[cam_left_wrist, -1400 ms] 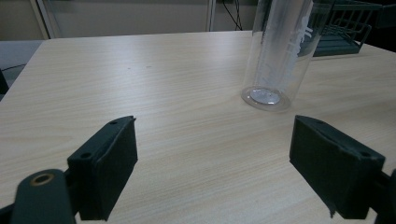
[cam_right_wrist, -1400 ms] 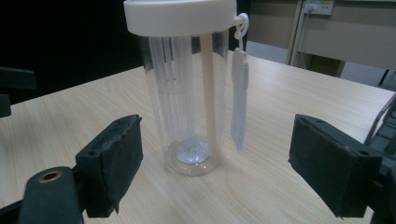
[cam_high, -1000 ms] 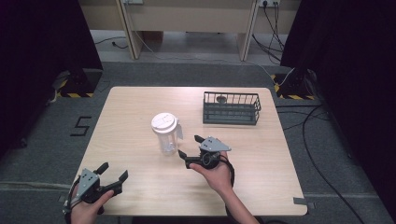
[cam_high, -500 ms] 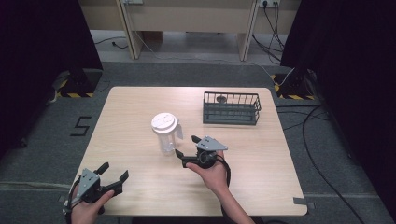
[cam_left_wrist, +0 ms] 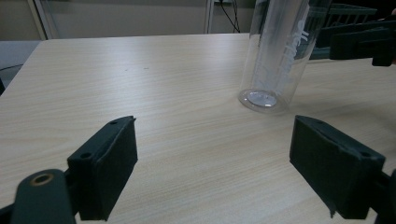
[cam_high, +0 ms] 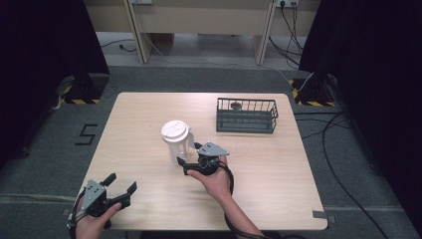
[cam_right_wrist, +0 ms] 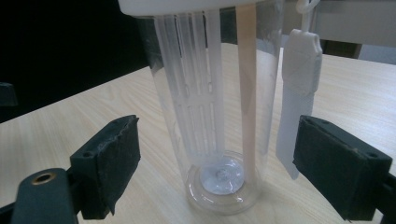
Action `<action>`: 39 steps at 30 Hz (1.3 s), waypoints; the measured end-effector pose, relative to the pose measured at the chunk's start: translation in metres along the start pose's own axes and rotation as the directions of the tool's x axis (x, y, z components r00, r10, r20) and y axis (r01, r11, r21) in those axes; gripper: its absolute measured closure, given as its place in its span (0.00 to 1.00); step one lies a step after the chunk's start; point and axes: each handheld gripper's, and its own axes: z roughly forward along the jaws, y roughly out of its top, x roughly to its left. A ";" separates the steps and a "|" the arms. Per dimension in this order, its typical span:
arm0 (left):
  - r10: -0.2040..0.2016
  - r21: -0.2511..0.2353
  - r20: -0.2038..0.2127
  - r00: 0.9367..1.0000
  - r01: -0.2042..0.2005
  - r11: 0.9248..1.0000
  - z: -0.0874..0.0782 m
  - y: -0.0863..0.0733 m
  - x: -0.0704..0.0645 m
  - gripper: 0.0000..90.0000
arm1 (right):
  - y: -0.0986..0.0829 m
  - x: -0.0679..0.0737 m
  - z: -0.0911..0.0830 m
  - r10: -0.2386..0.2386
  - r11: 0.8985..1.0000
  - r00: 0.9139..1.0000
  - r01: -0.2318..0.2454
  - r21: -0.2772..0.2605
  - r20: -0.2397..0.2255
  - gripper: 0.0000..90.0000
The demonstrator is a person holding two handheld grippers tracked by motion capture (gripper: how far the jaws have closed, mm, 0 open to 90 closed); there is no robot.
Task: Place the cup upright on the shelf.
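Observation:
A clear plastic bottle [cam_high: 177, 142] with a white lid stands upright near the middle of the table [cam_high: 278, 164]. In the right gripper view the bottle [cam_right_wrist: 210, 93] has a ribbed inner tube, and a white strap tag [cam_right_wrist: 299, 93] hangs at its side. My right gripper [cam_high: 189, 154] is open just to the bottle's right, and its jaws [cam_right_wrist: 219, 144] stand on either side of the bottle's base without touching it. My left gripper [cam_high: 122, 182] is open near the front left edge with nothing in it. In the left gripper view [cam_left_wrist: 215, 172] the bottle [cam_left_wrist: 275, 56] stands farther off.
A dark wire basket [cam_high: 246, 115] stands at the back right of the table, with a small dark round thing [cam_high: 236, 105] in it. Cables [cam_high: 343, 134] lie on the floor to the right. The right gripper's jaw [cam_left_wrist: 359, 42] shows beside the bottle in the left gripper view.
My right gripper has moved a little to the left, closer to the bottle. The left gripper and the bottle have stayed put.

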 end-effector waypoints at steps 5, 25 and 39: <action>0.000 0.000 0.000 1.000 0.000 1.000 0.000 0.000 0.000 0.16 | 0.000 0.000 0.010 0.006 1.000 1.000 -0.006 0.004 -0.001 0.17; -0.002 0.003 0.010 1.000 0.002 1.000 0.001 -0.001 0.000 0.16 | 0.000 -0.002 0.041 -0.003 1.000 1.000 0.003 0.011 0.017 0.15; -0.006 0.001 0.017 1.000 0.006 1.000 0.001 -0.001 0.000 0.16 | -0.005 -0.002 0.054 -0.001 1.000 1.000 0.001 0.000 0.016 0.16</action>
